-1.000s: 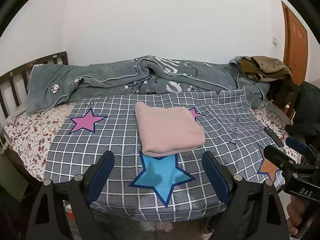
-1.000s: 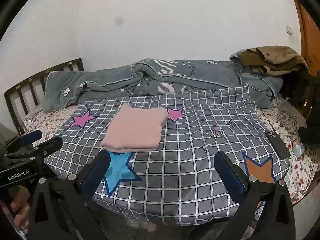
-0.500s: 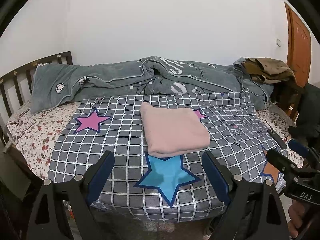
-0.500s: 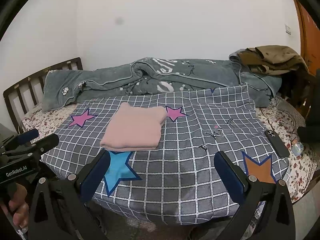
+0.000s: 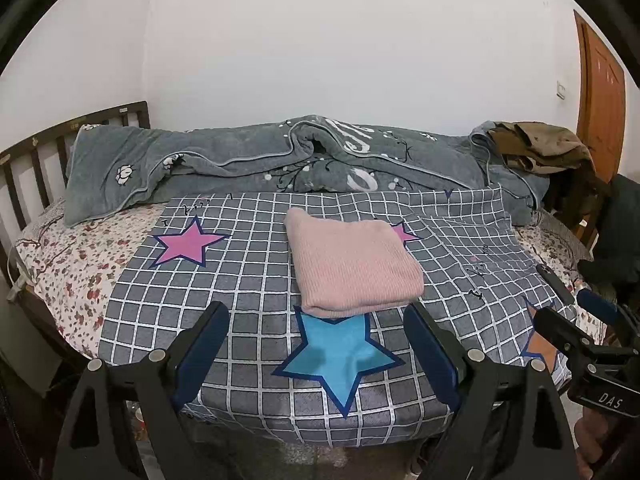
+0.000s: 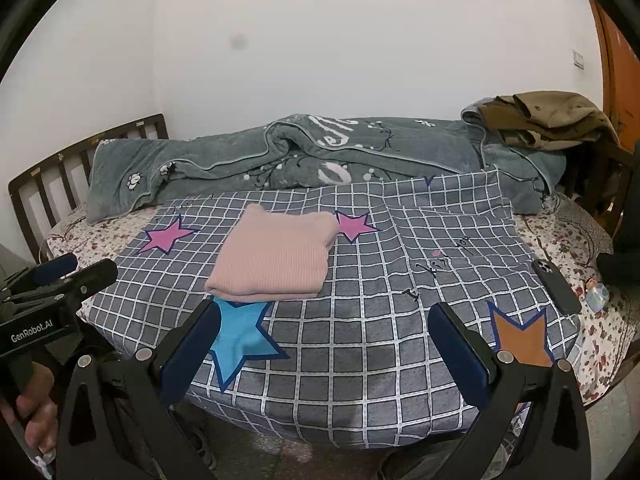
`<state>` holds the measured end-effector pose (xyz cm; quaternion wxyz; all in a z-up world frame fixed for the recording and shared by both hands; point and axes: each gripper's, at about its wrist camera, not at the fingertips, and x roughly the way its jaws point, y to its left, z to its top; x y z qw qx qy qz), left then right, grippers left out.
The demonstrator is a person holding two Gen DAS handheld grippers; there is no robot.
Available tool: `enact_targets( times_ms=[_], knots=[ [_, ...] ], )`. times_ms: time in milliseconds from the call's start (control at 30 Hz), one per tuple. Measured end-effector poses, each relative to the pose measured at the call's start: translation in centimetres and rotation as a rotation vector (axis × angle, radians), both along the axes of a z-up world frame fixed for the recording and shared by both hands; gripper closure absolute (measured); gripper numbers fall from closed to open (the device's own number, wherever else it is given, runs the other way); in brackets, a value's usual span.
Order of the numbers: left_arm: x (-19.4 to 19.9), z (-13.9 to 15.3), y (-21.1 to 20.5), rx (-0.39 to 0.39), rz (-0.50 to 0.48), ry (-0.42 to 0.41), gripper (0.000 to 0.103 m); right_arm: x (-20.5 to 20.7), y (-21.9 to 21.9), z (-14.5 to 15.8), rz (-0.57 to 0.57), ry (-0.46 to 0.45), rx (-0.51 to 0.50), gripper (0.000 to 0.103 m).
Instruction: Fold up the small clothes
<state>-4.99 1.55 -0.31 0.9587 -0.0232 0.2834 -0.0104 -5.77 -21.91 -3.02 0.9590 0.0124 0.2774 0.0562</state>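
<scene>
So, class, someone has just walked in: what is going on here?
A person holds two grippers above the near edge of a bed. The left gripper and right gripper are both open and empty. A pink garment lies folded on the checked star blanket, touched by neither gripper.

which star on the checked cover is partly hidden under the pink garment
The smaller pink star, tucked beneath the folded pink garment; the other stars lie essentially uncovered.

Left gripper [image 5: 316,354]: black angular frame, dark blue pads, silver round screws, white "GenRobot.AI" lettering on its side.
Right gripper [image 6: 324,350]: matched black frame, blue pads, silver screws, white "DAS" marking.
</scene>
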Motion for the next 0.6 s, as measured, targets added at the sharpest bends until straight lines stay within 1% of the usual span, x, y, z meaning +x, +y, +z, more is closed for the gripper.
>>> enact_targets(
  times_ms=[600],
  knots=[
    [-0.01, 0.02, 0.02, 0.0, -0.001, -0.001, 0.014, -0.24, -0.18, 0.16, -0.004, 0.0, 0.016, 0.001]
  ],
)
